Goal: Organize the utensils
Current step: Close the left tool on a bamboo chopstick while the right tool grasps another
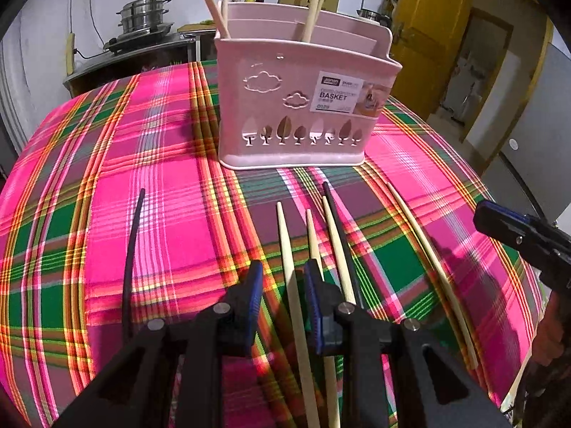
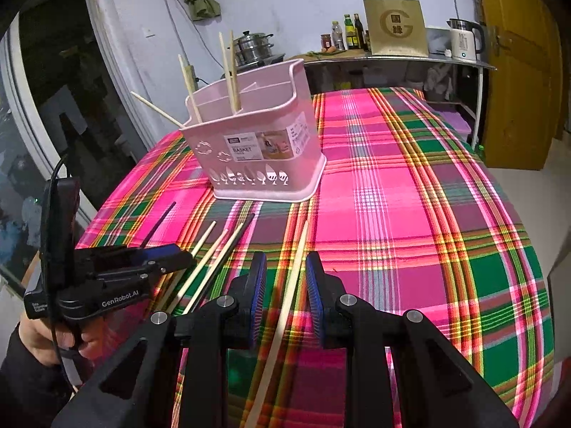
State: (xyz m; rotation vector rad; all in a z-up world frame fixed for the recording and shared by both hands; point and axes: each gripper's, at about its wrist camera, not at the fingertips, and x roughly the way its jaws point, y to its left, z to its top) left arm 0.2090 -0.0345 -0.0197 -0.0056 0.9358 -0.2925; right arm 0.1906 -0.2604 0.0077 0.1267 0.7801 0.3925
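A pink utensil basket (image 1: 303,107) stands on the plaid tablecloth, also in the right wrist view (image 2: 257,149), with several pale chopsticks (image 1: 208,0) upright in it. Loose chopsticks lie in front of it: pale ones and two black ones (image 1: 130,264). My left gripper (image 1: 283,285) is open, its fingers either side of a pale chopstick (image 1: 291,274) on the cloth. My right gripper (image 2: 285,278) is open, straddling another pale chopstick (image 2: 291,285), the one at the right of the row (image 1: 428,260). Neither chopstick is gripped.
The right gripper shows at the right edge of the left wrist view (image 1: 517,235); the left gripper shows at the left of the right wrist view (image 2: 117,274). A counter with a steamer pot (image 2: 255,46), bottles and a kettle (image 2: 464,39) stands behind. A yellow door (image 2: 517,71) is at right.
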